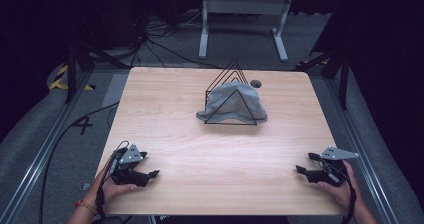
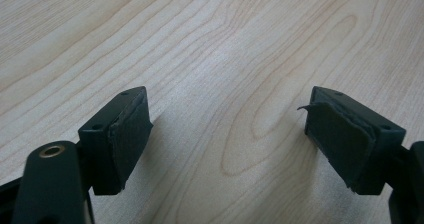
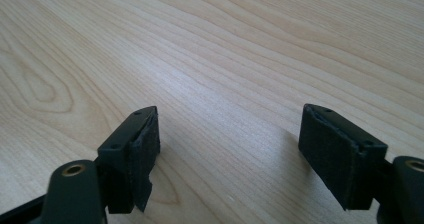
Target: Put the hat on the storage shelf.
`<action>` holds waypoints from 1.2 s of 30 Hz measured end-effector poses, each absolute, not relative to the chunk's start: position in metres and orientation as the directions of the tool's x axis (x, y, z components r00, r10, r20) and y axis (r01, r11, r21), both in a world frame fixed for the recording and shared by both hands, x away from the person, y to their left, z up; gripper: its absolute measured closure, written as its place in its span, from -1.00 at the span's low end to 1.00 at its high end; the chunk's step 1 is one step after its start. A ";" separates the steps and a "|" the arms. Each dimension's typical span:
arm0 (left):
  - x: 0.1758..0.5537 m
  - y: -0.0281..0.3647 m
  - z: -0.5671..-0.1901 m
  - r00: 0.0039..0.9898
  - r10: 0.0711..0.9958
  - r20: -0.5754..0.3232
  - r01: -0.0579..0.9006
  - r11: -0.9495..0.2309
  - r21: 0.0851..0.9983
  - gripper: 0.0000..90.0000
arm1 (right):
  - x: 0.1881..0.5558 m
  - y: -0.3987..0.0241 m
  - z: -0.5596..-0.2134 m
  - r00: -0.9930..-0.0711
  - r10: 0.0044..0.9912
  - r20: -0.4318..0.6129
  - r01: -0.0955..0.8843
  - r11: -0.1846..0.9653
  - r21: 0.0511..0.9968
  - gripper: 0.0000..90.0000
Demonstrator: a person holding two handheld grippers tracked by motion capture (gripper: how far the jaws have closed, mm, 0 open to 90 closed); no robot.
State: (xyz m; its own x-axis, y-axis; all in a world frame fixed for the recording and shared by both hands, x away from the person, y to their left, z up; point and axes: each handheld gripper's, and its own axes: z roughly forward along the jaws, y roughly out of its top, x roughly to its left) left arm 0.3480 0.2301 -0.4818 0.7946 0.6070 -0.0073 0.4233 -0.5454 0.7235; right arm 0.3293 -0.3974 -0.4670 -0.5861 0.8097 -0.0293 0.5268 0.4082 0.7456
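- Left gripper (image 1: 154, 173) rests low at about 7 o'clock on the wooden counter (image 1: 165, 109), held in the person's left hand (image 1: 117, 188); in the left gripper view its fingers (image 2: 127, 134) stand spread wide with nothing but bare wood grain between them, apparently parked in a ready pose before any reach.
- Grey bucket hat (image 1: 235, 101) lies at about 12 o'clock, towards the far edge, well apart from both grippers; it sits draped inside a black wire rack (image 1: 226, 84) of triangular frames, with one triangle standing in front of its brim, so the wires fence it front and back.
- A small round grommet hole (image 1: 256, 83) shows just beyond the rack at the far edge.
- Right gripper (image 1: 299, 169) waits at about 5 o'clock in the person's right hand (image 1: 340, 189); the right gripper view shows its fingers (image 3: 142, 149) parted wide over empty wood, pinching nothing.
- Open room is generous: the whole middle of the counter lies bare between hands and hat, giving both sides a free approach. The tight spot, by this reading, is the rack itself, where the hat would probably have to be lifted up and out sideways to avoid snagging wire.
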 end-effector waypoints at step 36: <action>0.347 0.229 -0.482 0.772 0.635 -0.011 0.449 -0.534 0.717 -0.66 | 0.330 -0.398 -0.468 -0.551 0.834 -0.029 0.545 0.386 0.745 -0.54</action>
State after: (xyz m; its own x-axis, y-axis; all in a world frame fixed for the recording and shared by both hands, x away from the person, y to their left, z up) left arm 0.3468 0.2294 -0.4821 0.7721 0.6355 -0.0106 0.4491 -0.5337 0.7166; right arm 0.3302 -0.3978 -0.4675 -0.5510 0.8340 -0.0290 0.5447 0.3857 0.7447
